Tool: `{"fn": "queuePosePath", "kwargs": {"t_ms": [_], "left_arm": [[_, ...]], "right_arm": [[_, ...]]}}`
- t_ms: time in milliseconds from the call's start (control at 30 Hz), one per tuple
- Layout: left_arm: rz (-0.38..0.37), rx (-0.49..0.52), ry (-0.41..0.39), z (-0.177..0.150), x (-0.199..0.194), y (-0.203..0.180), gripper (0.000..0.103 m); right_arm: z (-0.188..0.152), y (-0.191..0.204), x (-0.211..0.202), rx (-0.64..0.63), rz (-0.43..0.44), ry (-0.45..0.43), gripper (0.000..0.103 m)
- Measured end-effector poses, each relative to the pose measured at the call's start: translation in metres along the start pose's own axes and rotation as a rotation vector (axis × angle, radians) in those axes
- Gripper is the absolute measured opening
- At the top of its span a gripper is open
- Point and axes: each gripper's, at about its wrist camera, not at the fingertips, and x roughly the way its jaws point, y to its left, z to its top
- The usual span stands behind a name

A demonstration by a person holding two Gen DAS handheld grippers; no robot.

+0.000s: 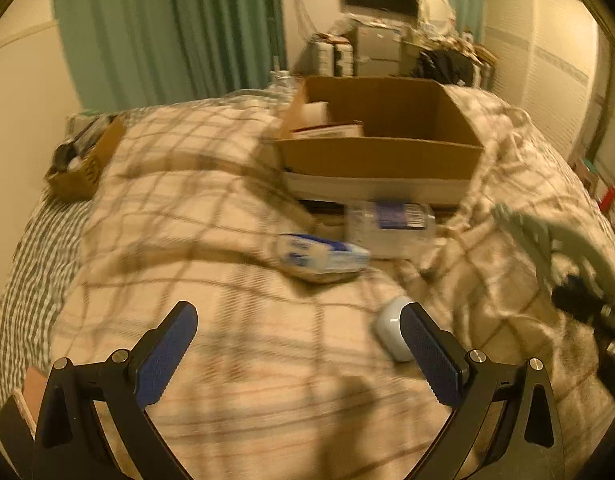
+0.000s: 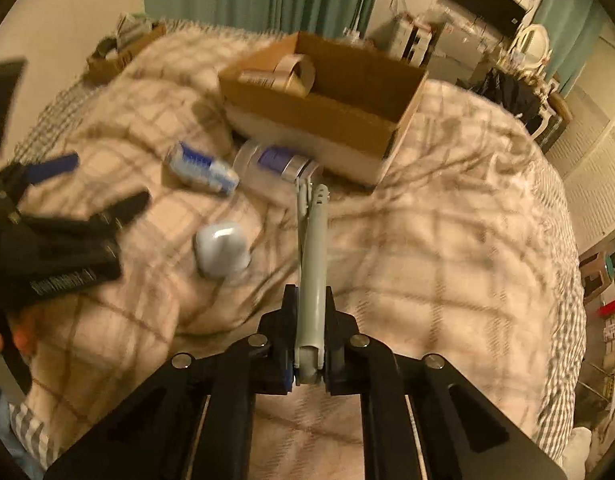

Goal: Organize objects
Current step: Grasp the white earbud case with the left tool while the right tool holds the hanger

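1. My landmark is the one large cardboard box (image 2: 323, 100), which sits on the plaid blanket (image 2: 447, 240) spread over the bed; every place below is given from it.
2. Inside that box I count two things against its far-left corner: a roll of tape (image 2: 297, 70) standing on edge and a flat labelled packet (image 2: 259, 78) just beside it.
3. On the blanket in front of the box I count three loose things.
4. One clear plastic bottle (image 2: 273, 162) with a blue label lies on its side, touching the box's near wall.
5. One blue-and-white packet (image 2: 203, 170) lies just left of that bottle, near the box's front-left corner.
6. One small white rounded case (image 2: 221, 250) lies further out from the box, nearer to me than the packet.
7. My right gripper (image 2: 309, 320) is clamped narrow on one grey tool (image 2: 313, 248), a long-handled thing whose far tip reaches the bottle's cap end just short of the box's near wall.
8. My left gripper (image 1: 297, 344) stands wide apart with nothing between its two blue pads (image 1: 167, 356); it hangs over the blanket well short of the box, its right finger just beside the white case (image 1: 389, 326).
9. One second, smaller cardboard box (image 1: 81, 168) sits at the bed's edge, well to the left of the big box (image 1: 381, 148), with dark items inside that I cannot make out.
10. Motion blur smears both views, so I cannot read any label.
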Motion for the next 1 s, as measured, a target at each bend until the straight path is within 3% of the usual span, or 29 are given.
{"fn": "queuePosePath", "kwargs": {"t_ms": [267,400,567,600,667,700,1000], "left_arm": [[-0.073,0.104,0.08,-0.002,0.036,-0.05,0.103],[-0.091,0.132,0.161,-0.006,0.062,-0.063,0.083],[-0.118,0.171,0.232,-0.012,0.083,-0.075,0.082],[-0.117,0.172,0.233,-0.012,0.083,-0.075,0.08],[-0.108,0.177,0.225,-0.013,0.08,-0.076,0.056],[-0.107,0.181,0.224,-0.014,0.079,-0.076,0.054],[-0.14,0.123,0.134,-0.012,0.029,-0.066,0.053]], "right_arm": [[0.008,-0.036,-0.01,0.063,0.072,-0.074,0.009],[0.01,-0.048,-0.006,0.074,0.09,-0.09,0.009],[0.011,-0.058,0.003,0.094,0.122,-0.095,0.009],[0.01,-0.059,0.005,0.097,0.129,-0.095,0.009],[0.009,-0.06,0.006,0.103,0.137,-0.098,0.009],[0.009,-0.06,0.005,0.106,0.143,-0.1,0.009],[0.005,-0.057,-0.023,0.104,0.145,-0.151,0.009]]}}
